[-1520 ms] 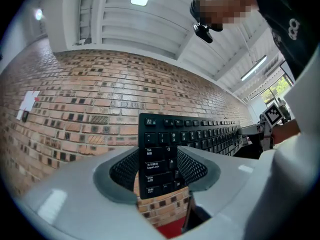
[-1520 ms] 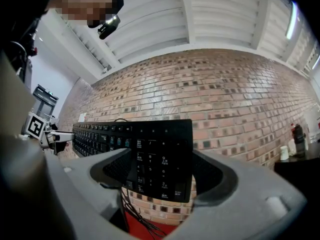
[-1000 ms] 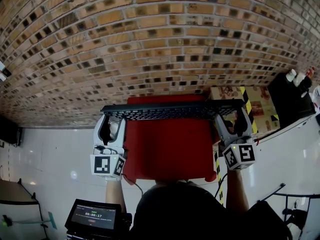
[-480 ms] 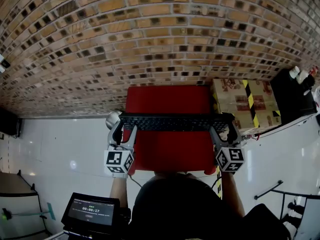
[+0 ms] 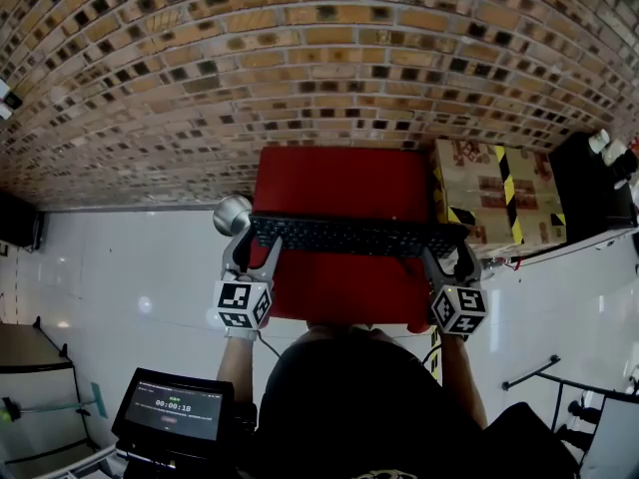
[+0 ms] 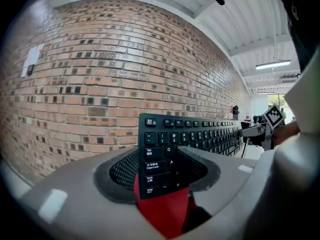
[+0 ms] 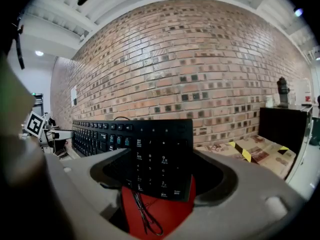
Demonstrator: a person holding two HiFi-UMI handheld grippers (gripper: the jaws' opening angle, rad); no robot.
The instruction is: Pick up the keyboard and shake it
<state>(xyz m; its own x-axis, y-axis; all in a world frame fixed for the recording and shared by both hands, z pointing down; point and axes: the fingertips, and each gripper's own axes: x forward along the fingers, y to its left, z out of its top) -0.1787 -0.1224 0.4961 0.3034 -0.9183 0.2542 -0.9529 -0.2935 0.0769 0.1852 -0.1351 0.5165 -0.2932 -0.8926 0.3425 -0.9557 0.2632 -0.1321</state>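
A black keyboard (image 5: 354, 236) hangs level above the red table (image 5: 339, 178), held at both ends. My left gripper (image 5: 252, 254) is shut on its left end, and my right gripper (image 5: 450, 258) is shut on its right end. In the left gripper view the keyboard (image 6: 200, 133) stands upright between the jaws of the left gripper (image 6: 161, 170), keys facing the camera. The right gripper view shows the number-pad end of the keyboard (image 7: 159, 151) clamped in the right gripper (image 7: 161, 176), with a thin cable (image 7: 145, 215) dangling below.
A brick wall (image 5: 319, 58) stands close behind the table. A cardboard box with yellow-black tape (image 5: 497, 193) and a black cabinet (image 5: 589, 183) are to the right. A small screen (image 5: 172, 409) sits low at the left. White floor (image 5: 120, 267) lies on both sides.
The keyboard, gripped at both ends throughout, has come down and toward me in the head view. Both grippers moved with it and sit closer in.
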